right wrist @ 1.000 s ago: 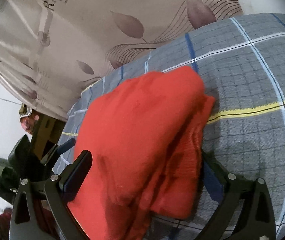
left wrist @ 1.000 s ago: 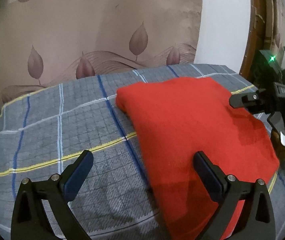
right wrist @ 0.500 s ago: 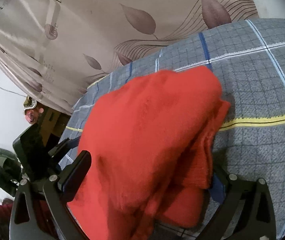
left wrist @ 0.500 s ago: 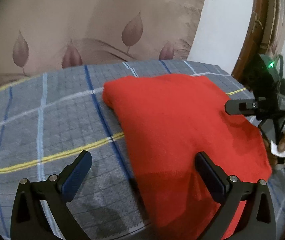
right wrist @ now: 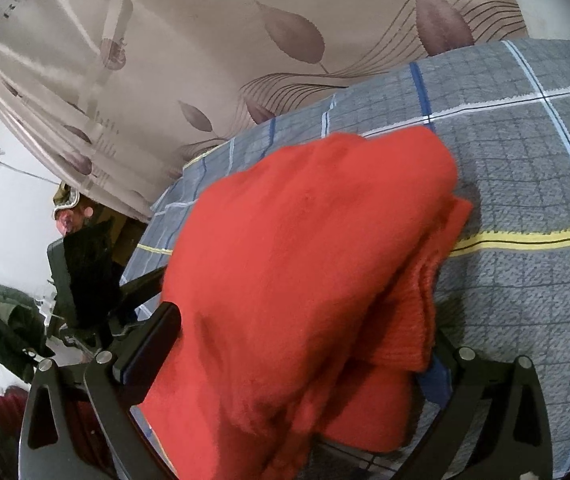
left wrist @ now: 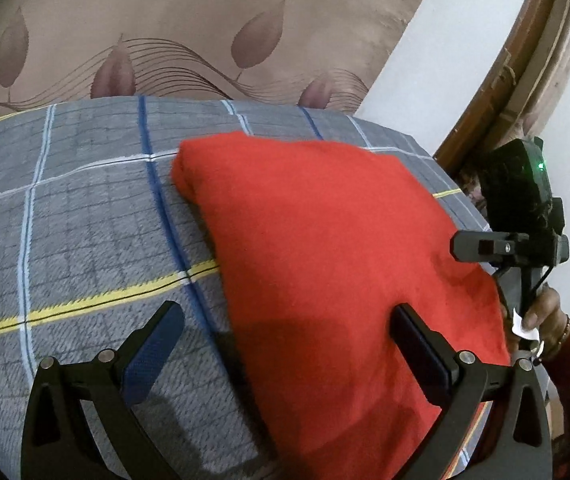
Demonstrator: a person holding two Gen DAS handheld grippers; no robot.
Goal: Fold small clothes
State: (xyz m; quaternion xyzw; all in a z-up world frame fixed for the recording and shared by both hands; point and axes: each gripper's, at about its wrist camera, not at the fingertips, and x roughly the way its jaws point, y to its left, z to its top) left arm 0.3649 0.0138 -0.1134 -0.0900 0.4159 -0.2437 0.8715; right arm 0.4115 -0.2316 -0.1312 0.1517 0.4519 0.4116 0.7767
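A folded red knitted garment (left wrist: 325,248) lies on a grey plaid blanket (left wrist: 85,220). My left gripper (left wrist: 285,344) is open and empty, held just above the garment's near edge, its right finger over the cloth and its left finger over the blanket. The right gripper's body shows in the left wrist view (left wrist: 525,224) at the garment's far right edge. In the right wrist view the red garment (right wrist: 305,272) bulges up between the wide open fingers of my right gripper (right wrist: 297,344), which grips nothing. Folded layers show at its right side.
A beige curtain with leaf print (left wrist: 165,40) hangs behind the blanket. A white wall and a wooden frame (left wrist: 525,80) stand at the right. The person's hand in a red sleeve (left wrist: 557,320) holds the right gripper. The blanket (right wrist: 525,200) extends right of the garment.
Both grippers have drawn back a little and the left view has swung left to right across the garment. The garment lies in the same place. Both grippers stay open.
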